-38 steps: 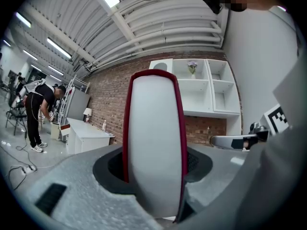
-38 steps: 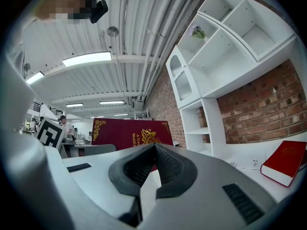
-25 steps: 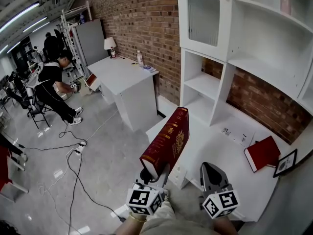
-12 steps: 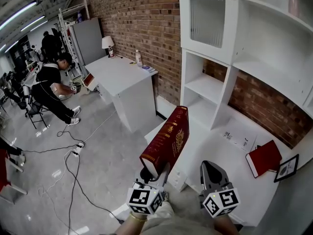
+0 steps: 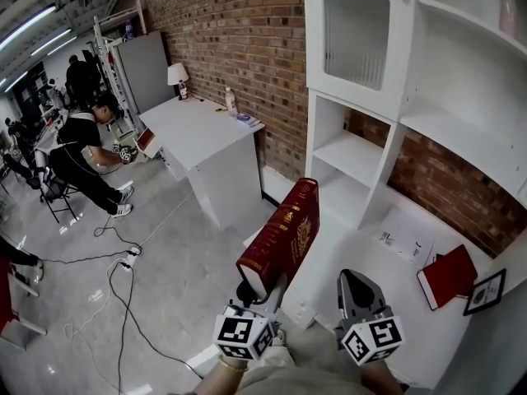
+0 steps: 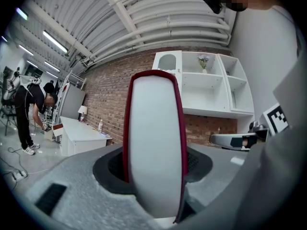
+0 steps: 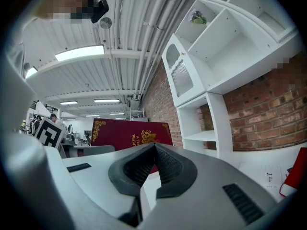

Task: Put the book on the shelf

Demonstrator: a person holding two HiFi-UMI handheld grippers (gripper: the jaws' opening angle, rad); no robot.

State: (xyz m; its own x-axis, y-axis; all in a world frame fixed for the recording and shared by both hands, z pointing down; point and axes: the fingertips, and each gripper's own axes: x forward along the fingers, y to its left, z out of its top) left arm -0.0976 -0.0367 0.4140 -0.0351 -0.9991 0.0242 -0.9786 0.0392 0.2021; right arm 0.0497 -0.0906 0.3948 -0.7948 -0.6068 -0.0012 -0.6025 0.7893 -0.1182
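A thick dark red book (image 5: 282, 237) with gold print stands tilted up and away from me, its lower end clamped in my left gripper (image 5: 257, 290). In the left gripper view its white page edge (image 6: 153, 143) fills the gap between the jaws of the left gripper (image 6: 153, 174). My right gripper (image 5: 356, 290) is beside it, shut with nothing in it. In the right gripper view the right gripper (image 7: 153, 150) has its pads together, and the book's cover (image 7: 127, 132) shows to the left. The white shelf unit (image 5: 362, 159) stands ahead to the right with its compartments bare.
A second red book (image 5: 447, 276), a paper sheet (image 5: 403, 239) and a picture frame (image 5: 484, 293) lie on the low white surface (image 5: 375, 270) below the shelves. A white desk (image 5: 198, 130) stands against the brick wall. A person (image 5: 82, 151) bends at the far left. Cables (image 5: 123, 270) cross the floor.
The shelf unit and the low white surface have slid right and drawn nearer in the head view. Both grippers keep the same pose, and the book stays clamped in the left one.
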